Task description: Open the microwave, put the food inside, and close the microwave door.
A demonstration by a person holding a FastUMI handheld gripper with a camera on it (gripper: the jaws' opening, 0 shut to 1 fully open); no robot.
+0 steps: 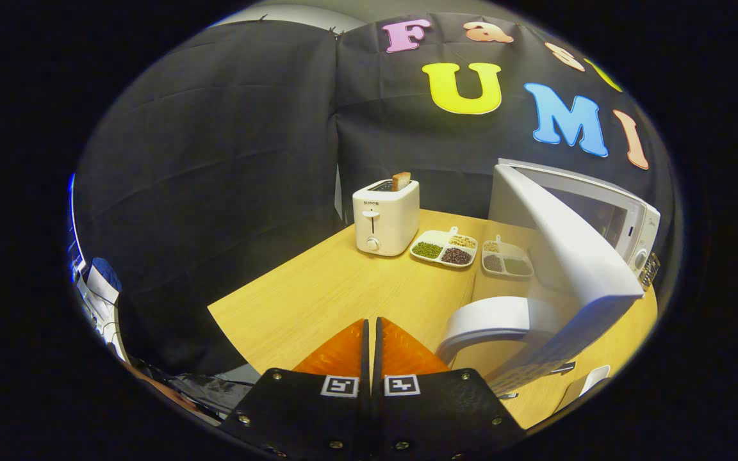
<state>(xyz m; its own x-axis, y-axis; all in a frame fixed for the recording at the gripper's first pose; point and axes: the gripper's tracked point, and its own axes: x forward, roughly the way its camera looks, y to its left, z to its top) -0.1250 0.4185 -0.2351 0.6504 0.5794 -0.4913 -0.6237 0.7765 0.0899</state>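
Your gripper (371,330) hangs over the near part of the wooden worktop (318,294), its jaws pressed together with nothing between them. Just to the right of the fingers stands the microwave (606,211), its white door (567,250) swung wide open toward you, so the door's edge sits close beside the gripper. The curved white handle (491,323) on that door is the nearest part to your fingers, just ahead and to the right, not touching them. You can see a little of the oven's cavity behind the door, and a knob on its control panel at the far right.

Beyond the fingers, toward the back of the worktop, a white toaster (385,221) stands upright with a slice of toast (401,180) poking out of one slot. Just beside the toaster, between it and the microwave, lie two divided snack plates: the nearer one (444,248) holds green beans, dark beans and pale nuts in separate compartments, and the second plate (507,259) lies partly behind the door.
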